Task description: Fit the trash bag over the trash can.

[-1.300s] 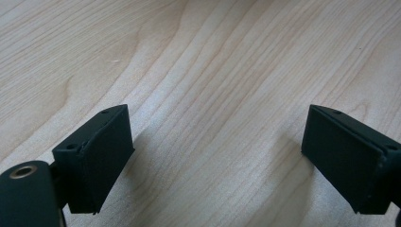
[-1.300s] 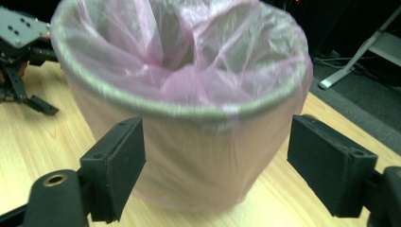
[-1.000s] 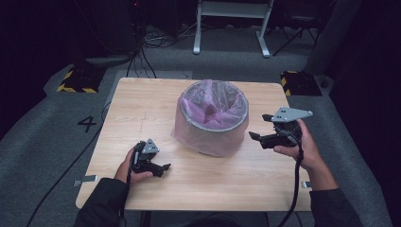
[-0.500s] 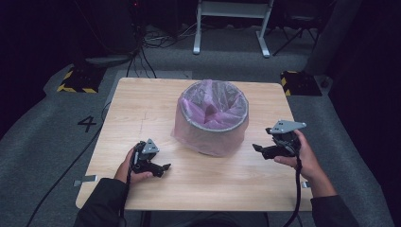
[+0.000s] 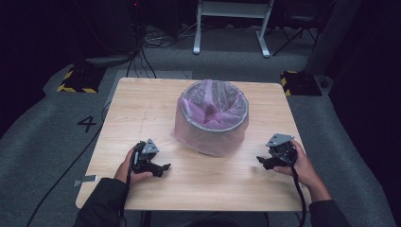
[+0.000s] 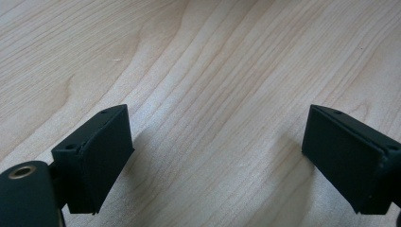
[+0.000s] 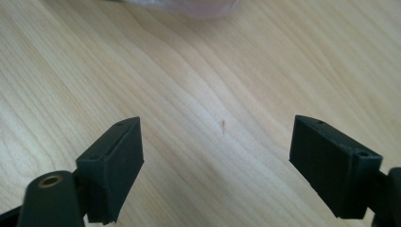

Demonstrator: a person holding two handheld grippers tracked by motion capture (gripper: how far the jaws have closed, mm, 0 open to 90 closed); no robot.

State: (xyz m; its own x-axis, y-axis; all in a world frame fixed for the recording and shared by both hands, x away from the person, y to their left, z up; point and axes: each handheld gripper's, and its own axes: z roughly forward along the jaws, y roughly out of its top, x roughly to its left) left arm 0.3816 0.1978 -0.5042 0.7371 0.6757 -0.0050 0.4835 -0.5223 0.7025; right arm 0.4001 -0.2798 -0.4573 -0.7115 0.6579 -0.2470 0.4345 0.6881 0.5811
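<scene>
Grey round bin with pink plastic liner [image 5: 213, 119] sits mid light wooden tabletop [image 5: 142, 109], apart from both grippers. Left hand-held gripper [image 5: 163, 168] and right hand-held gripper [image 5: 261, 161] rest low, jaws wide, empty (liner looks seated). Next reach — approach rim from both sides, pinch film only, avoid tipping bin.

Right gripper [image 7: 217, 156] held with jaws wide apart, nothing between them; bare wooden table [image 7: 213, 85] seen below (pink liner edge [image 7: 189, 5] at top).
</scene>
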